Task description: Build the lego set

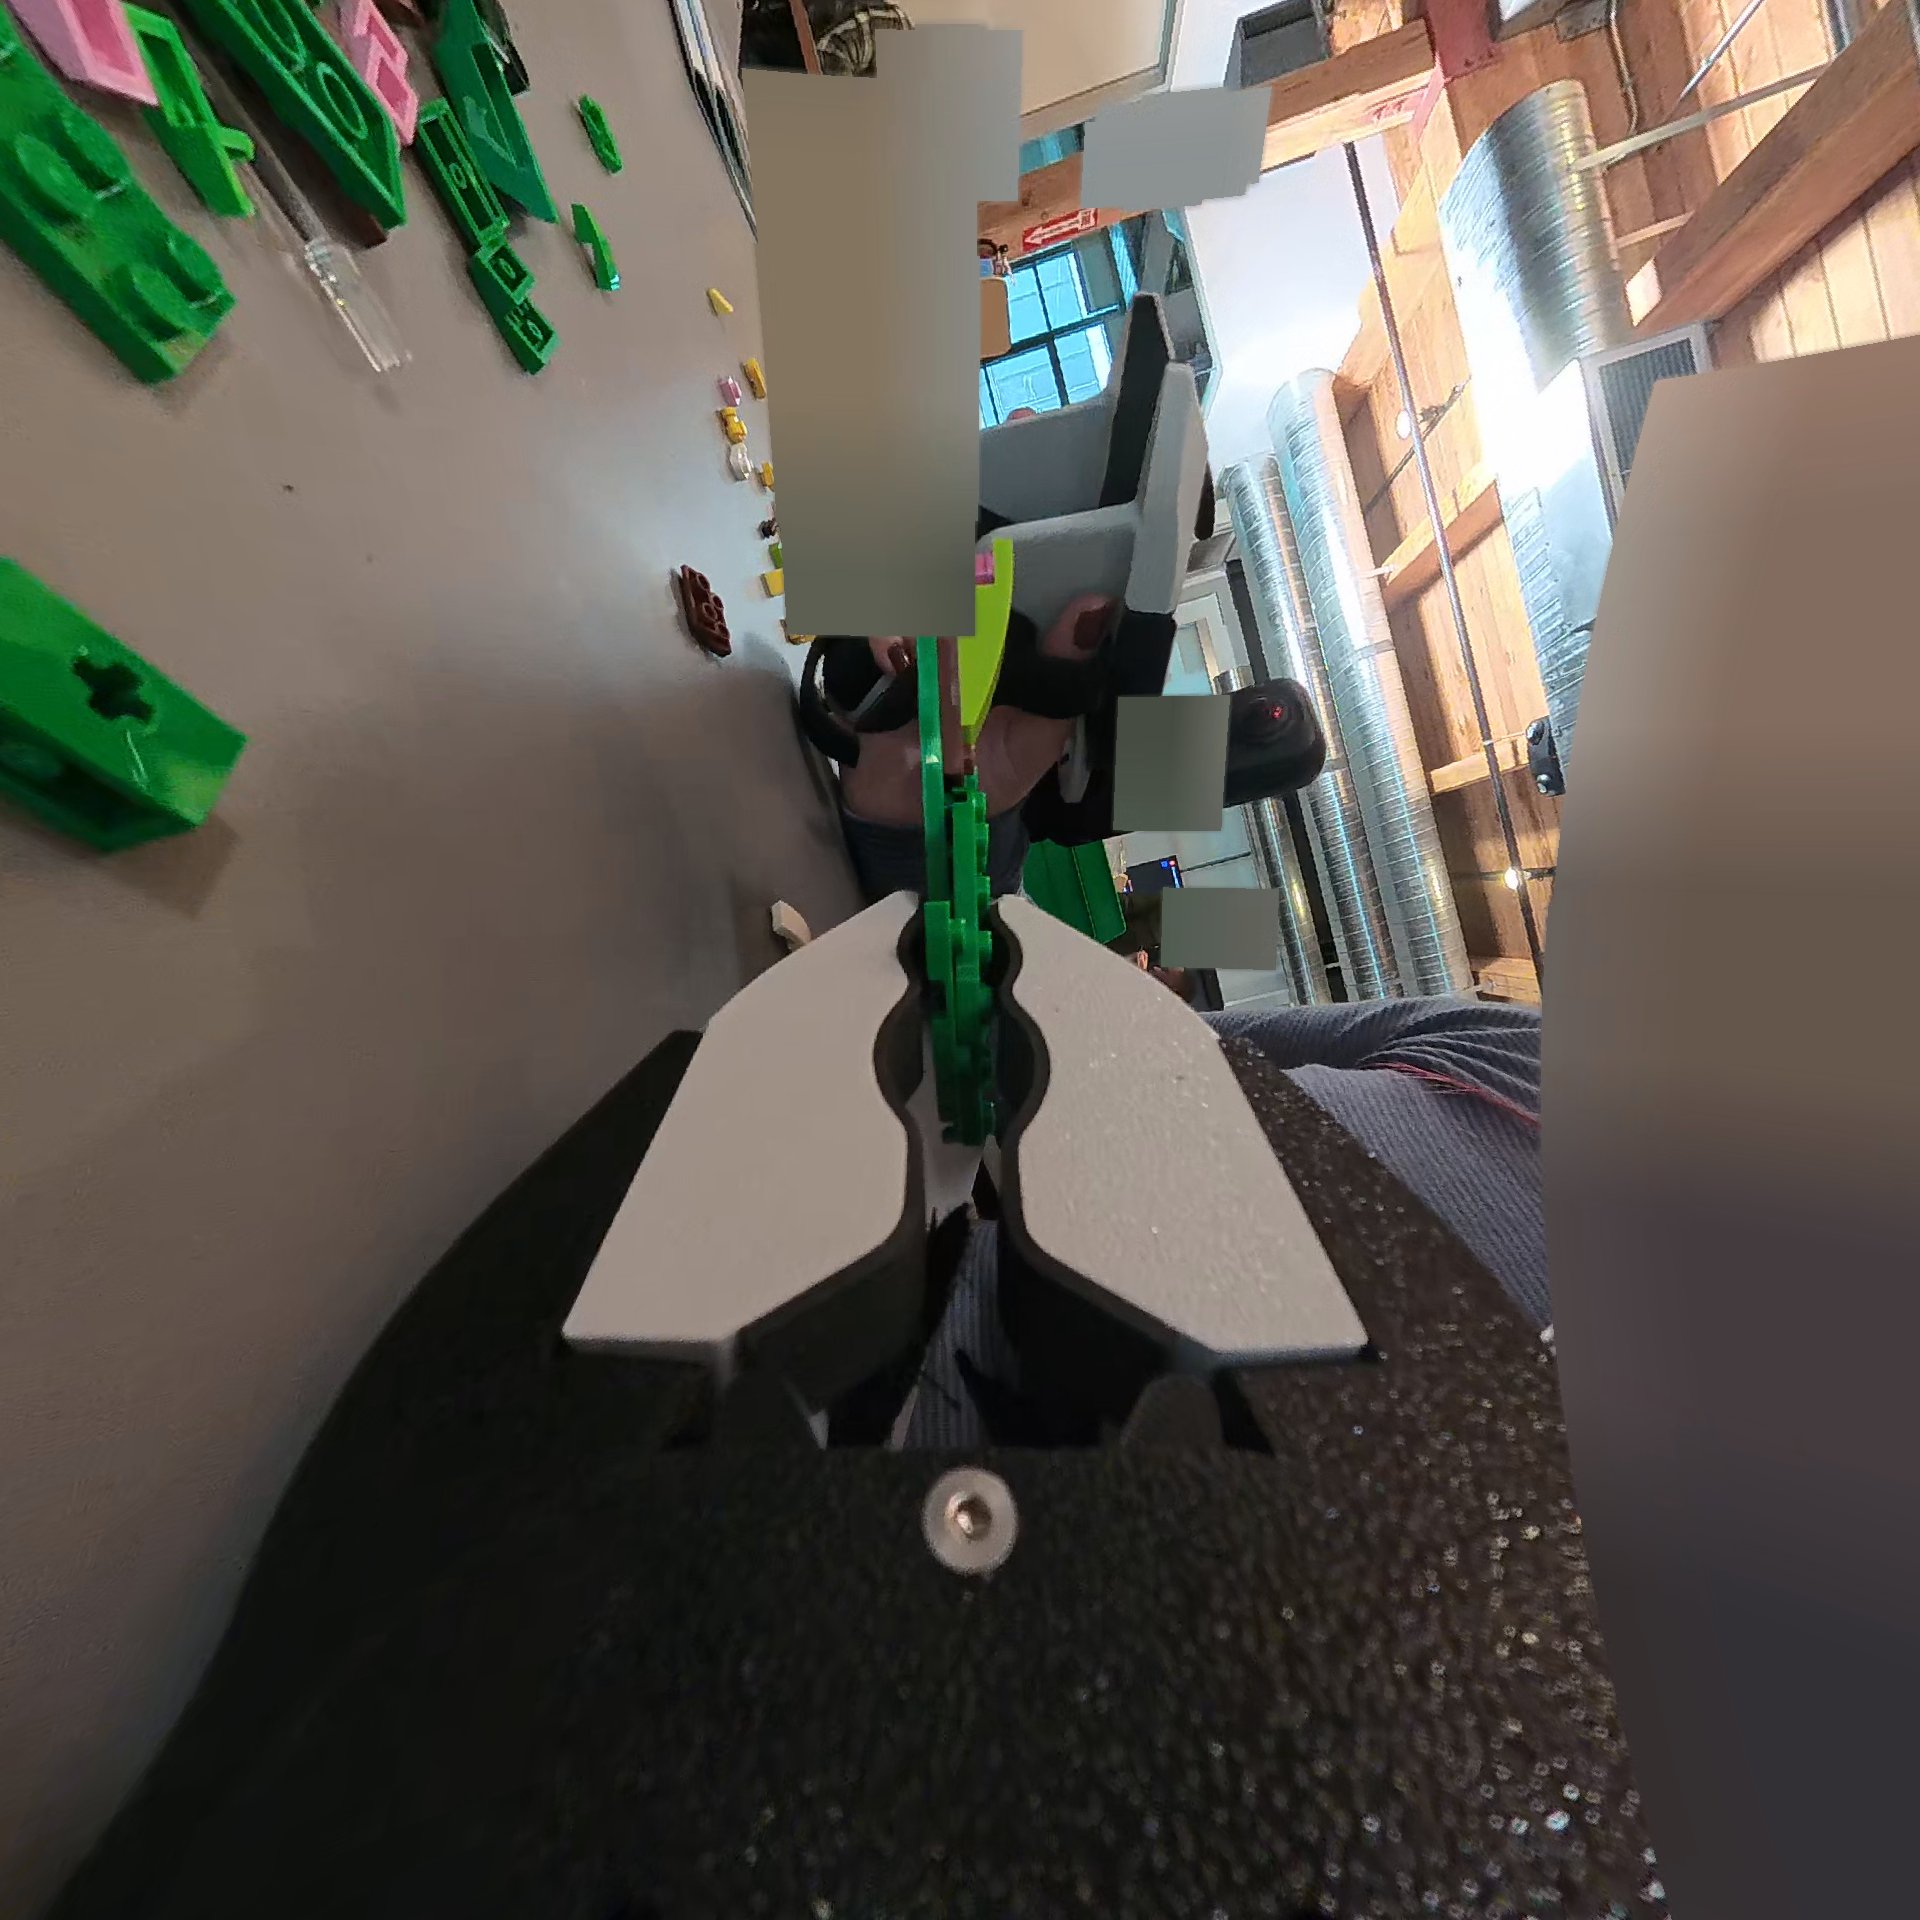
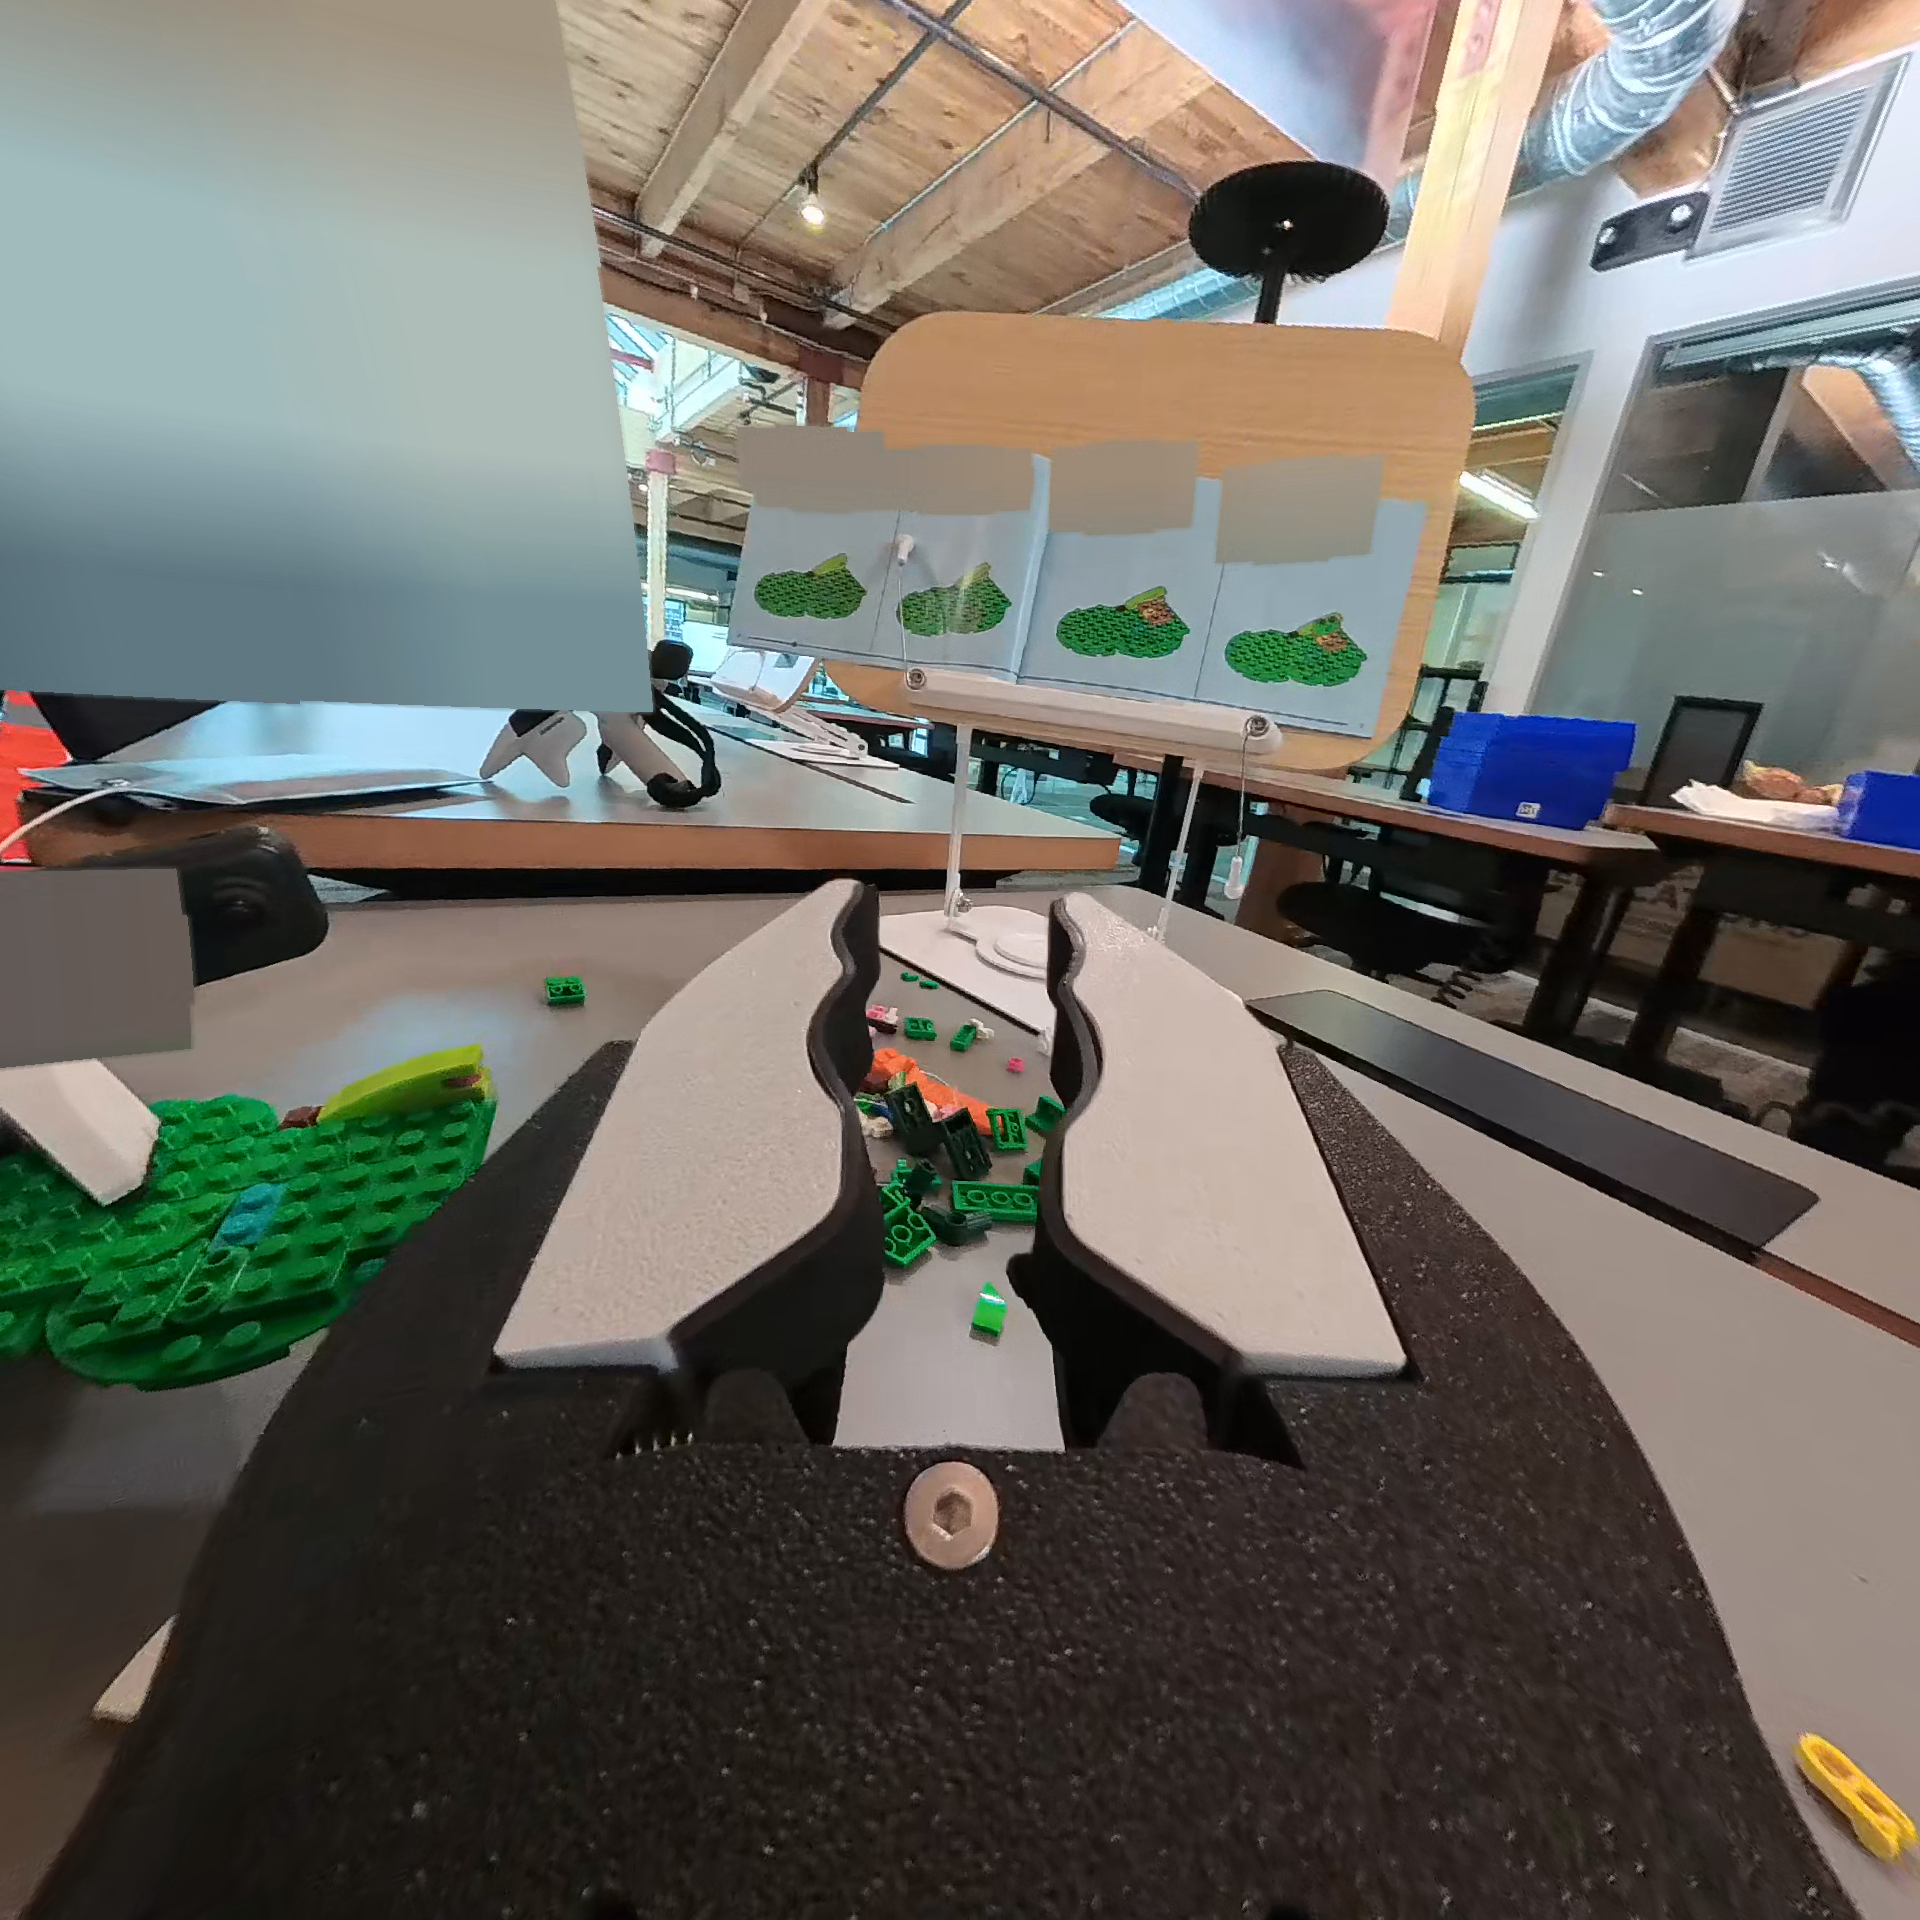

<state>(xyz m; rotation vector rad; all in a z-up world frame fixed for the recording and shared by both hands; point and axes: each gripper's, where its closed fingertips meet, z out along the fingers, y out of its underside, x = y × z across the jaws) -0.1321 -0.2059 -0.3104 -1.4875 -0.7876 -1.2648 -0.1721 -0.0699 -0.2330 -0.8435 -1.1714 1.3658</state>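
My left gripper (image 1: 961,914) is shut on the edge of the green lego base assembly (image 1: 961,997), seen edge-on between its pads. In the right wrist view the same green studded base (image 2: 239,1236) lies low at the left, with a lime slope piece (image 2: 410,1081) on its far edge and the left gripper's white finger (image 2: 78,1138) on it. My right gripper (image 2: 961,914) is open and empty, held above the grey table (image 2: 1507,1455) over a pile of loose green bricks (image 2: 961,1153). The right gripper also shows far off in the left wrist view (image 1: 1122,499).
An instruction booklet (image 2: 1060,603) stands on a white stand behind the pile. A yellow piece (image 2: 1860,1797) lies at the right front. Large green and pink pieces (image 1: 208,156) and a green block (image 1: 94,707) lie on the table. A black strip (image 2: 1538,1122) is set into the table at right. The left gripper's tips are roughly 15 cm from the right gripper's. The yellow piece (image 2: 1860,1797) is closer to my right gripper, around 20 cm from its tips; the left tips are 30 cm off.
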